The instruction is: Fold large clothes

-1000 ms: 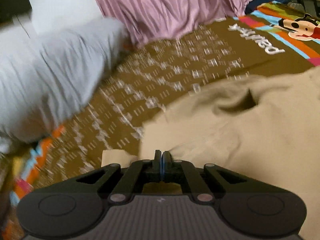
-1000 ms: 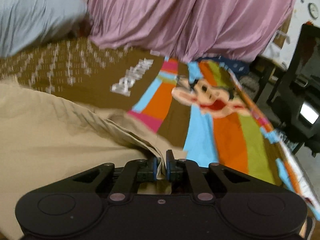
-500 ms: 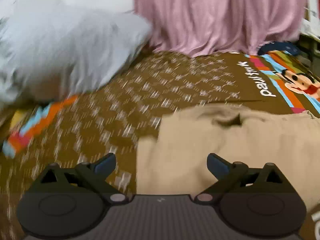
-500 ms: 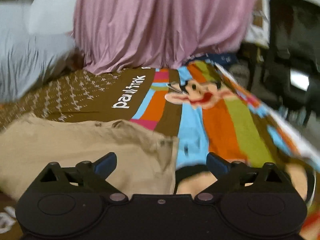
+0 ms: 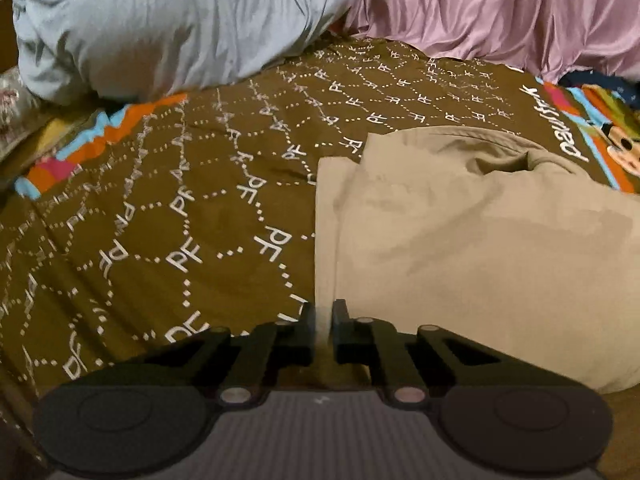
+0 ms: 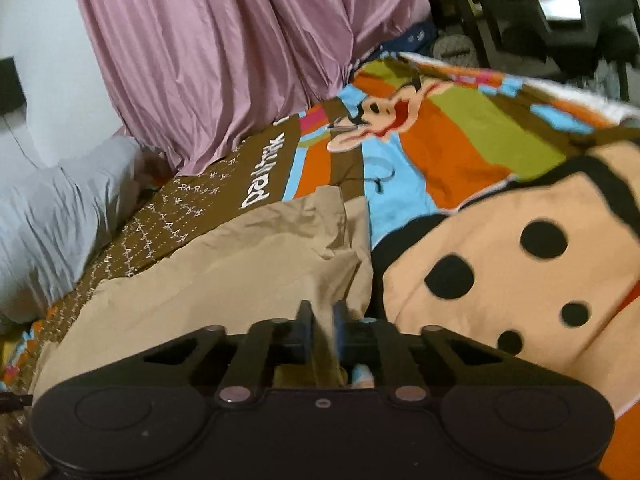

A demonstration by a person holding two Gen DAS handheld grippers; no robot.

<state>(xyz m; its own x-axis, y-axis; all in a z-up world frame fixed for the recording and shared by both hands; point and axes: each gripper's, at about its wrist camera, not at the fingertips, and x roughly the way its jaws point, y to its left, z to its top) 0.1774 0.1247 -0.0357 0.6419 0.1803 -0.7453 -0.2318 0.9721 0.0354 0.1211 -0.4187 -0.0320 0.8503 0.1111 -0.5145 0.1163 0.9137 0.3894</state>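
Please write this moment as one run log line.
left gripper: closing on tan garment edge | right gripper: closing on garment edge | bedspread: underneath

Home bedroom: bed with cartoon-print bedspread (image 5: 168,208), grey pillow (image 5: 168,24), pink curtain (image 6: 224,52); dark chair (image 6: 560,8) beside the bed.

Both wrist views look down, close, sharing the garment (image 5: 460,240).
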